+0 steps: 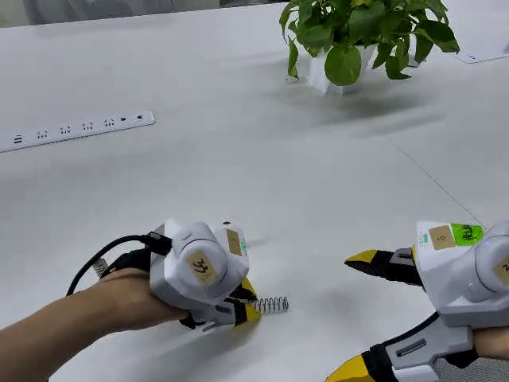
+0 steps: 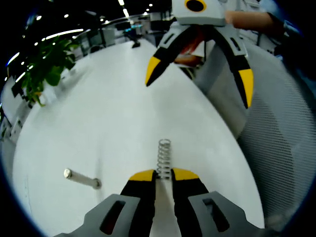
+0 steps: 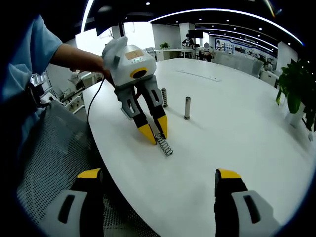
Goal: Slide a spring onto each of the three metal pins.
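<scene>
Left gripper (image 2: 163,174) is clamped on a spring (image 2: 164,153), low by the surface (image 1: 238,159). Right gripper (image 3: 158,174) hangs wide open. Bare pin (image 3: 187,107) stands nearby. Second pin (image 3: 164,97) maybe sprung already, hard to tell. Plenty left, I'd guess.

Large white table (image 1: 238,183), matte, rounded edge. Leafy green plant (image 1: 358,32) in white pot (image 1: 316,73) at far side. White power strip (image 1: 75,130) flat on tabletop, left. Grey mesh chair (image 3: 54,143) beside table edge. Dim open office behind, with curved ceiling light strips (image 3: 232,10).
</scene>
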Action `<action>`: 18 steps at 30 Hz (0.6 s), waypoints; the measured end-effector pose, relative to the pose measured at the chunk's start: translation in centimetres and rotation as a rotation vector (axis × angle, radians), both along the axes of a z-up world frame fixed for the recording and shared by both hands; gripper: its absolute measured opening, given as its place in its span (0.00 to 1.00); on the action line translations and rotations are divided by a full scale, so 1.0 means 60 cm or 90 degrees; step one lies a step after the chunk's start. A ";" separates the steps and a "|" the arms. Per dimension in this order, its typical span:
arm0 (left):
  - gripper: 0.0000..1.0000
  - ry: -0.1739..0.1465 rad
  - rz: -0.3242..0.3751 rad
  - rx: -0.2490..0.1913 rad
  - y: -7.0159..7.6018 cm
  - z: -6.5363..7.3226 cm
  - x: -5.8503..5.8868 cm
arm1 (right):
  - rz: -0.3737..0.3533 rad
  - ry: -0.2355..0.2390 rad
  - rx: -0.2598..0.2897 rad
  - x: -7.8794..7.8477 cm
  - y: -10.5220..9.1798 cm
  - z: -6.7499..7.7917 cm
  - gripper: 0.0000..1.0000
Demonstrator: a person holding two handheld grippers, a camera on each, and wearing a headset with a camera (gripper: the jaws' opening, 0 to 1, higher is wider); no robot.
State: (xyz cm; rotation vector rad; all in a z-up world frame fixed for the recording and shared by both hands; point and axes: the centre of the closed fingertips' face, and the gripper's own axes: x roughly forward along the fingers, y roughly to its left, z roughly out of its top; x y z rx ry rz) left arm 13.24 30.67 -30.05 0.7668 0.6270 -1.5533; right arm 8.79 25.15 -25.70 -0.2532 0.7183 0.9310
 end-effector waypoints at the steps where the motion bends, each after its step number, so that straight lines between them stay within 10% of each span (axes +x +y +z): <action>1: 0.12 0.002 0.003 0.005 0.000 0.000 0.002 | 0.000 0.000 0.001 0.000 0.001 0.000 0.95; 18: 0.10 0.060 0.104 -0.017 0.006 0.000 0.005 | 0.003 0.002 0.010 -0.001 0.015 -0.002 0.94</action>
